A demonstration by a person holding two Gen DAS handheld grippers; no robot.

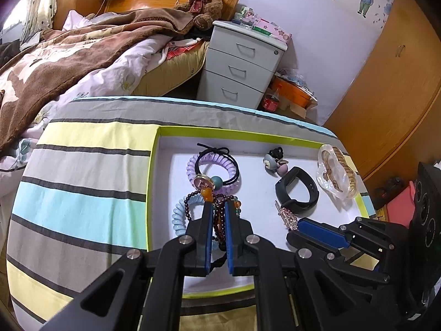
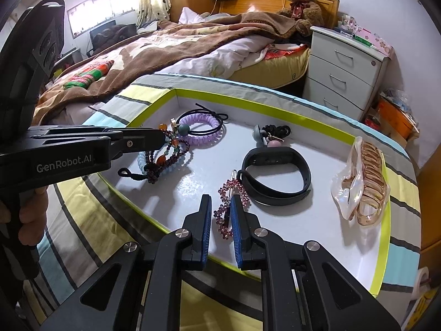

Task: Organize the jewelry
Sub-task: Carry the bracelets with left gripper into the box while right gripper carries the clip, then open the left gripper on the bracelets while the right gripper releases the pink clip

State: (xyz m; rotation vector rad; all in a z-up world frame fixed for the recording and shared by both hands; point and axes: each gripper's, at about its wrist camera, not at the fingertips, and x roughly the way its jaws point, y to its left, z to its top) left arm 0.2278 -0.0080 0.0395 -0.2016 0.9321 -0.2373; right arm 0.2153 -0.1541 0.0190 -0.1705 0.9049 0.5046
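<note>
Already most jewelry lies loose inside the green-rimmed tray (image 2: 275,110) at frame centre, unsorted; the left gripper (image 1: 218,207) pinches the dark beaded bracelet (image 2: 165,157); the right gripper (image 2: 222,201) closes around the pink beaded hair clip (image 2: 230,193); sorting seems barely begun.

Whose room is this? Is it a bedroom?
Yes, most likely a bedroom. There is an unmade bed with a brown blanket, a brown teddy bear by the wooden headboard, and a white three-drawer nightstand. I can't tell whose it is.
</note>
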